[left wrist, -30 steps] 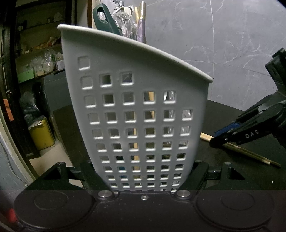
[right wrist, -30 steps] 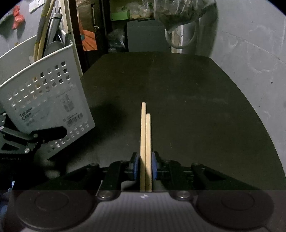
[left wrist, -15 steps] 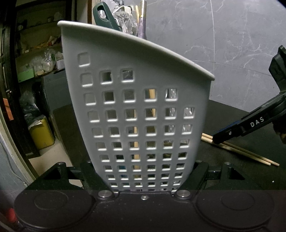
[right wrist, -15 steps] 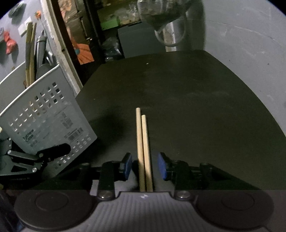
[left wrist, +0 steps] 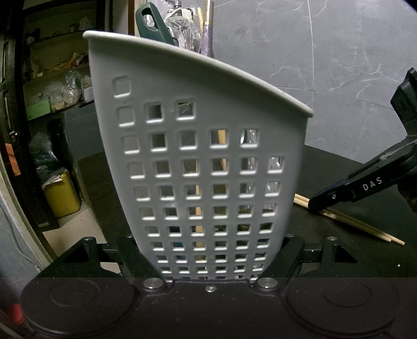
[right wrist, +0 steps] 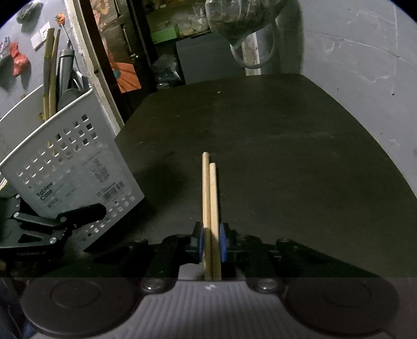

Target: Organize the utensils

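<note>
Chopsticks (right wrist: pixel 210 206): two pale wooden sticks, side by side.

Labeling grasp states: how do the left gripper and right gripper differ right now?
The left gripper clamps the wide white perforated basket; the right gripper is closing on two thin wooden chopsticks.
The left's jaws stand far apart around the basket base; the right's blue pads sit nearly together.
Both work over the black table.

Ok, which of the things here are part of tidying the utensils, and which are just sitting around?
Part of the job:
- chopsticks, right tongs closing around them
- grey utensil basket, gripped by left tongs

Just lying about:
- yellow container on the floor
- hanging bag
- shelf clutter
</note>
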`<state>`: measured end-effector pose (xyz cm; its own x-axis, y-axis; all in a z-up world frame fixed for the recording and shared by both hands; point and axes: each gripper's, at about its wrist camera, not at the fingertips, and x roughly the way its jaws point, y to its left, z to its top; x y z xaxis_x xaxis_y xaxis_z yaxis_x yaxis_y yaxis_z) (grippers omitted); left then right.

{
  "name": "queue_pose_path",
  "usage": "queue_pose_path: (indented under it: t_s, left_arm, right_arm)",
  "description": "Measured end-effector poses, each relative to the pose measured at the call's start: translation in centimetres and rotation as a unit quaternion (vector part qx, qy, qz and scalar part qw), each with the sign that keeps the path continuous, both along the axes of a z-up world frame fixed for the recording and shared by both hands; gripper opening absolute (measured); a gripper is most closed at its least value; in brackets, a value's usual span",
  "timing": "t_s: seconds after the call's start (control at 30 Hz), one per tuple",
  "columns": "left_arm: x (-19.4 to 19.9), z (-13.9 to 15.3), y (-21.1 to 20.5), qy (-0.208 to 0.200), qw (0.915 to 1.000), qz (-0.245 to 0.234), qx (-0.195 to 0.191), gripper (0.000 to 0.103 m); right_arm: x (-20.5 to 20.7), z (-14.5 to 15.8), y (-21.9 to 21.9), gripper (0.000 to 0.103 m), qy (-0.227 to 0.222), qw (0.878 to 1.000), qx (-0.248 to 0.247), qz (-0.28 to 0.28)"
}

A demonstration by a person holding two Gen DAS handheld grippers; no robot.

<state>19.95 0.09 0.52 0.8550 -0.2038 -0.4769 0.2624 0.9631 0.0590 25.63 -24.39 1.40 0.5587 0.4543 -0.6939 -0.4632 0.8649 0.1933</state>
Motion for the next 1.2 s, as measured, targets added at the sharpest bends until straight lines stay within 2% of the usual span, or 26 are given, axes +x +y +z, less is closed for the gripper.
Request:
queue_pose_path:
  t_s: [0.07, 0.43, 0.7, 0.8, 1.2]
  left_arm:
    - [0.0, 0.0, 0.0, 0.000, 1.0000, 0.000, 0.000, 0.077]
    - [0.2, 0.0, 0.0, 0.002, 1.0000, 0.000, 0.001, 0.077]
    - [0.4, 0.0, 0.0, 0.002, 1.0000, 0.000, 0.002, 0.077]
    - [0.4, 0.0, -0.1, 0.002, 1.0000, 0.000, 0.003, 0.077]
    - [0.6, 0.1, -0.3, 0.001, 1.0000, 0.000, 0.006, 0.077]
  right_arm:
    - [0.2, -0.1, 0.2, 0.014, -0.001, 1.000, 0.003, 0.000]
    - [1.9, -0.8, -2.7, 0.016, 0.049, 0.994, 0.092, -0.038]
    - [1.2, -0.5, -2.0, 0.016, 0.022, 0.998, 0.046, -0.027]
    - [1.2, -0.4, -1.3, 0.007, 0.015, 0.999, 0.031, -0.023]
    - [2.1, -0.5, -0.5, 0.007, 0.009, 0.999, 0.034, -0.026]
